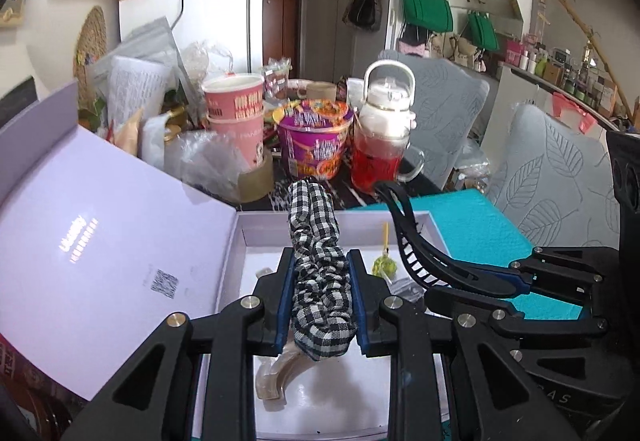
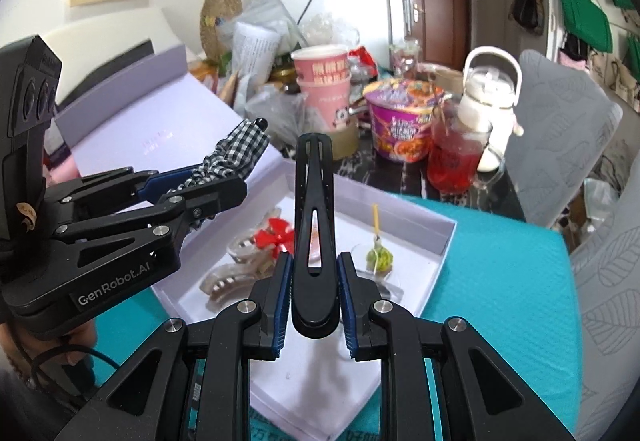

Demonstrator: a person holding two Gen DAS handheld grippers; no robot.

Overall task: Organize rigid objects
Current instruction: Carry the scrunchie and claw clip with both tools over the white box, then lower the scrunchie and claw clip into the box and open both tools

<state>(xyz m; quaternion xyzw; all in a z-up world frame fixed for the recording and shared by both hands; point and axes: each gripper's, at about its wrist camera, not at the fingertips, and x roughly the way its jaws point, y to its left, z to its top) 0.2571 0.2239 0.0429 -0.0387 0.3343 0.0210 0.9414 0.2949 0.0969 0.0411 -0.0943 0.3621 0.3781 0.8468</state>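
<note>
The left claw (image 1: 322,295) is clamped on a black-and-white checkered hair clip (image 1: 318,273), blue pads pressing both sides. The right claw (image 2: 314,291) is clamped on a black hair clip (image 2: 314,217) that points up and away. Both items hang above an open white box (image 2: 436,241) on a teal mat (image 2: 500,281). Inside the box lie translucent hair claws (image 2: 240,261), a red bow (image 2: 280,237) and a green ornament (image 2: 378,255). The box lid (image 1: 112,253) stands open to the left. Beyond the box, the counter (image 2: 360,169) carries noodle cups (image 2: 402,121).
</note>
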